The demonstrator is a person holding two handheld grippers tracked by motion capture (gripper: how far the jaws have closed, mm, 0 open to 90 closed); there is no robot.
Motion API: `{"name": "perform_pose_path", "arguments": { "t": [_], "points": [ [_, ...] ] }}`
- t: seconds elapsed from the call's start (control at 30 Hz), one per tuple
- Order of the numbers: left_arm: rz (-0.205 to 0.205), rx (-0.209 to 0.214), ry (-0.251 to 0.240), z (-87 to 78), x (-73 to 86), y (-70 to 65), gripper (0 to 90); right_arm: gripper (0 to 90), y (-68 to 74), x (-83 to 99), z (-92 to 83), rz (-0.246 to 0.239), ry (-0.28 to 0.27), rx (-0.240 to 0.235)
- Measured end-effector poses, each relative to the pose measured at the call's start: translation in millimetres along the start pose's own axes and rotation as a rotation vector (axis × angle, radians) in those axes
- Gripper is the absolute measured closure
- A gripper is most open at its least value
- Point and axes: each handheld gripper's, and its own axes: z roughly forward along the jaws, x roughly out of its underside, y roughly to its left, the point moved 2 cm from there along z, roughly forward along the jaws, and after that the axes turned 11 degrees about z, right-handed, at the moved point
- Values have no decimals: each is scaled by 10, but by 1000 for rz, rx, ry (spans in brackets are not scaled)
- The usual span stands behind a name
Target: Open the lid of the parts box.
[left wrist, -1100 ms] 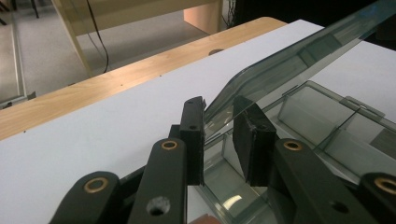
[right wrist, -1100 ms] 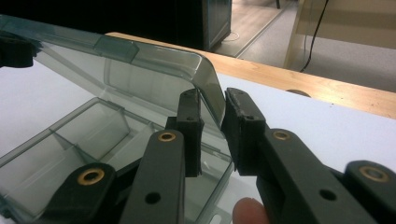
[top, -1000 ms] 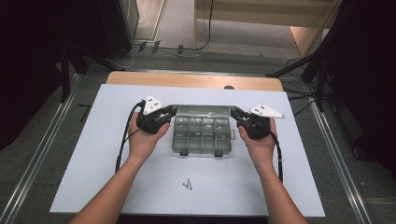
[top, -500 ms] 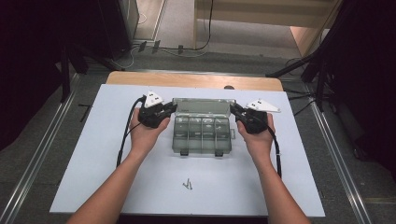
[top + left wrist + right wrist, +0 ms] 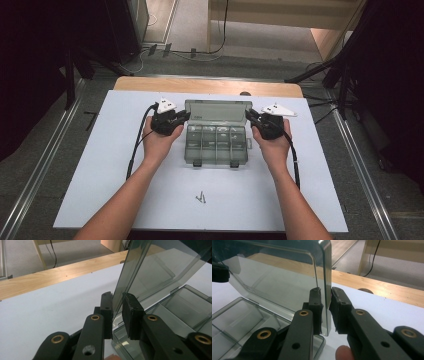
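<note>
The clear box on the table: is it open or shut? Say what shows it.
Open. The lid stands raised above the box, and the compartments show uncovered. Left tongs and right tongs each straddle a lid edge.

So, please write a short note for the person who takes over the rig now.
Left gripper: shut on the lid, at its left edge.
Right gripper: shut on the lid, at its right edge.
Compartment box: mid-table, lid raised, tilted back.
Two screws: loose on the white table, in front of the box.
Done: box opened.
Left: probably let go of the lid, then put the screws in.
</note>
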Motion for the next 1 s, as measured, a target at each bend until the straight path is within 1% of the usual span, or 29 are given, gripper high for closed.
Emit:
{"name": "perform_pose_path", "arguments": {
  "t": [0.17,0.23,0.27,0.37,0.57,0.77,0.87,1.0],
  "points": [
    [-26,0,10,82,49,26,789,810,-28,9,88,10,12,10],
    [-37,6,11,116,72,41,790,810,-35,13,105,11,17,8],
    [-47,11,13,147,95,53,790,811,-49,29,148,16,26,13],
    [-49,15,20,170,115,65,791,813,-62,41,182,16,31,19],
    [-69,29,30,235,170,90,791,811,-93,53,257,34,39,18],
    [-81,34,29,258,187,99,788,803,-108,63,298,49,35,17],
    [-84,28,30,276,195,98,786,789,-121,58,321,46,43,11],
    [-86,31,35,297,210,105,784,787,-136,51,349,54,53,10]
  ]
}}
